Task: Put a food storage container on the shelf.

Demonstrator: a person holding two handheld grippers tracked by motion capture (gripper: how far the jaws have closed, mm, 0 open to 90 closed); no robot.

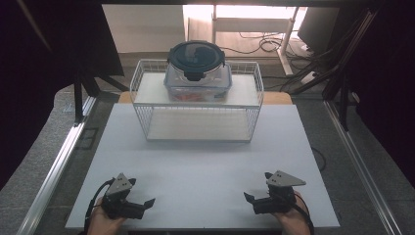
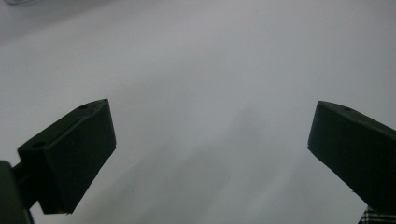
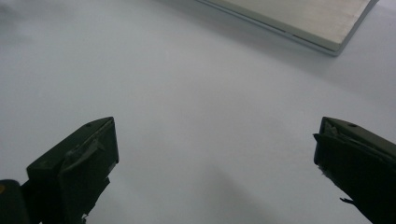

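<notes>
Left gripper (image 1: 147,203) is sitting at the near left of the white table (image 1: 205,161), jaws spread wide, nothing between them. In the left gripper view (image 2: 210,135) the jaws are framing bare tabletop.

Right gripper (image 1: 249,198) is sitting at the near right, also spread wide and empty, tips pointing inward toward the left one. The two are well apart. In the right gripper view (image 3: 215,140) the jaws are framing bare table again, with the edge of a flat pale board (image 3: 299,18) showing at the far right, cut off by the frame.

Both hands are cropped at the near edge of the high view; left hand (image 1: 100,224) and right hand (image 1: 293,220) are showing only partly behind the gripper bodies.

Far centre: a white wire basket rack (image 1: 142,103) is standing on the table, well away from both grippers. On its upper shelf a clear food container (image 1: 195,85) is sitting, and a round container with a dark clip-lock lid (image 1: 196,55) is stacked on top of it. Something reddish-orange is showing through the lower container's wall; can't tell what it is. Contents of the round one are hidden by the lid. The rack's lower level is holding nothing.

No readable labels or writing anywhere. Background beyond the table is glare and dark, with cables (image 1: 266,44) on the floor hard to make out.
</notes>
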